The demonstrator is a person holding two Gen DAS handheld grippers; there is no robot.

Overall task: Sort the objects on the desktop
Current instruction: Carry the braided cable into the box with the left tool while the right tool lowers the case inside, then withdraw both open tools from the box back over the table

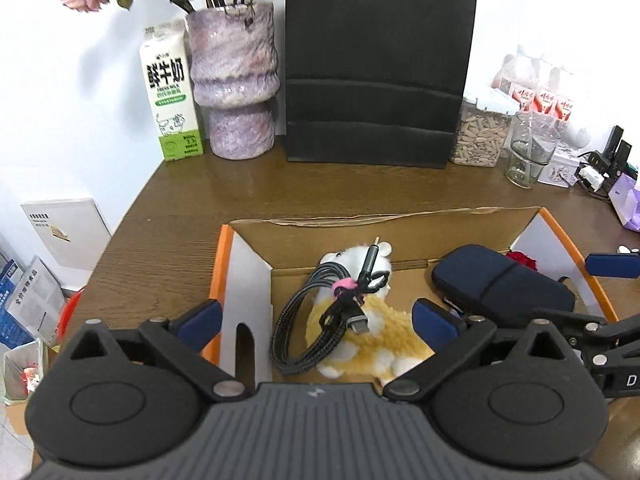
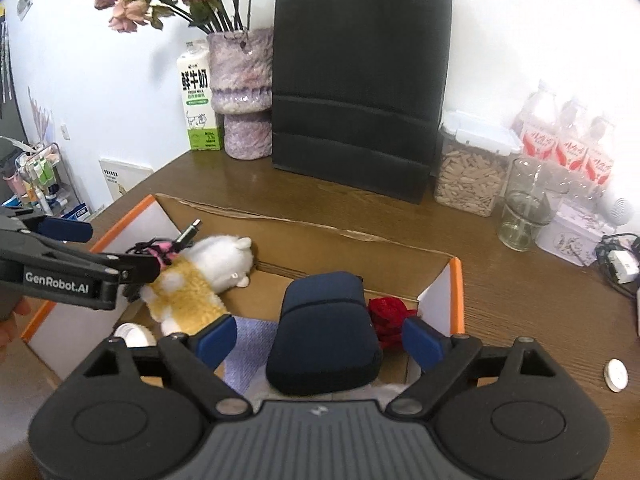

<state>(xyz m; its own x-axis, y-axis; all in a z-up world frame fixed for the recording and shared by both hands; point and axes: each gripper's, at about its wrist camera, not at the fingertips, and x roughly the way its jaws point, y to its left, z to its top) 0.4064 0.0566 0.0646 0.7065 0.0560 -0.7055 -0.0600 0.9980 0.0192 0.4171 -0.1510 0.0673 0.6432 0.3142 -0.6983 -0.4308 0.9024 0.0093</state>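
STEP: drop-off | left gripper (image 1: pixel 316 316) gapes wide over coiled black braided cable (image 1: pixel 316 316) atop the toy, lower centre | right gripper (image 2: pixel 318 340) splayed around navy fabric pouch (image 2: pixel 326 334), unpinched, in the cardboard box (image 2: pixel 340 236) | NEXT, I reckon: lift clear, find strays.

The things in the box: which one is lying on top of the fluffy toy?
The black coiled cable with the pink tie lies across the plush toy. The navy pouch and red thing lie beside it.
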